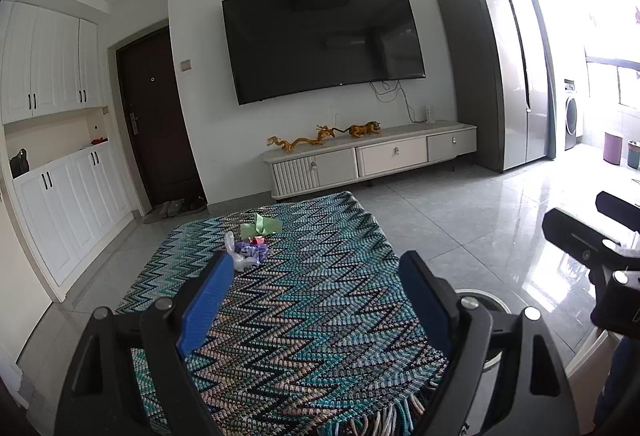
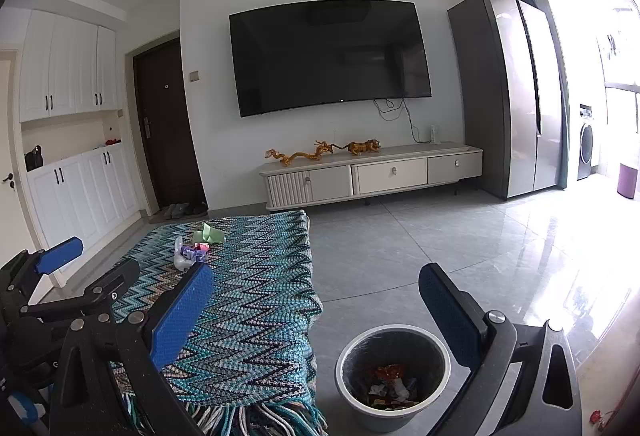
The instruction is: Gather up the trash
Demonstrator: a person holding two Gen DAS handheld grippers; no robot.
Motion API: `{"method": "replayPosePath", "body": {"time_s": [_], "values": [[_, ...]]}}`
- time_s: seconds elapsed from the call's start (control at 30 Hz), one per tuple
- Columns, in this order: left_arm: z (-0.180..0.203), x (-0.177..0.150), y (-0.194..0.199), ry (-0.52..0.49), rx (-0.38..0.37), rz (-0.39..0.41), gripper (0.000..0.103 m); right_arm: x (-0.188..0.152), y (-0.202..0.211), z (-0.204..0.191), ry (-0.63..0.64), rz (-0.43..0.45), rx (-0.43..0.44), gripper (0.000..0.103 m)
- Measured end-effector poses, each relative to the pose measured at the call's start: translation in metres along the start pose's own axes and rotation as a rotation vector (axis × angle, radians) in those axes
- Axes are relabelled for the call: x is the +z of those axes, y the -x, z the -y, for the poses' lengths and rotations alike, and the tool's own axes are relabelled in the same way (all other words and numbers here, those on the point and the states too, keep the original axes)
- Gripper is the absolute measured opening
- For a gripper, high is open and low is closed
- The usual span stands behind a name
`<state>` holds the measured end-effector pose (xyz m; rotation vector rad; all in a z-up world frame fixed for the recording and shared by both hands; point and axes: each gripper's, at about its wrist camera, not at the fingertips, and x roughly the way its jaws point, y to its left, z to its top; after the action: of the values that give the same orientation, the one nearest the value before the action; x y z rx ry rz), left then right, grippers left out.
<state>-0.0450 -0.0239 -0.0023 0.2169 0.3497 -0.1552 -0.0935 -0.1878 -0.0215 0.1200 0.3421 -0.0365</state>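
Note:
A small pile of trash lies on the far part of a table covered by a zigzag blue cloth (image 1: pixel 304 316): green paper (image 1: pixel 262 225), purple and red wrappers (image 1: pixel 254 249) and clear plastic (image 1: pixel 236 256). It also shows in the right wrist view (image 2: pixel 194 246). My left gripper (image 1: pixel 316 300) is open and empty above the cloth's near part. My right gripper (image 2: pixel 316 312) is open and empty above a grey trash bin (image 2: pixel 394 376) on the floor, which holds several wrappers. The left gripper also shows in the right wrist view (image 2: pixel 60 256).
The bin stands just right of the table's near corner. A TV cabinet (image 2: pixel 372 172) with dragon figures, a wall TV (image 2: pixel 328 56) and a tall fridge (image 2: pixel 508 96) stand at the far wall. Grey tiled floor (image 2: pixel 440 244) lies to the right. A red scrap (image 2: pixel 596 416) lies at the lower right.

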Motion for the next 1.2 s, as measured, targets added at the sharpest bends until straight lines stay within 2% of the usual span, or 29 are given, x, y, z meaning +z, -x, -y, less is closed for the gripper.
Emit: {"method": "replayPosePath", "body": {"time_s": [0.7, 1.2], "values": [[-0.004, -0.012, -0.037, 0.001, -0.047, -0.085, 0.084, -0.009, -0.013, -0.008, 0.009, -0.067, 0.018, 0.103], [-0.023, -0.017, -0.072, 0.043, -0.085, -0.145, 0.084, -0.011, -0.035, -0.003, -0.018, -0.15, -0.035, 0.103]]}}
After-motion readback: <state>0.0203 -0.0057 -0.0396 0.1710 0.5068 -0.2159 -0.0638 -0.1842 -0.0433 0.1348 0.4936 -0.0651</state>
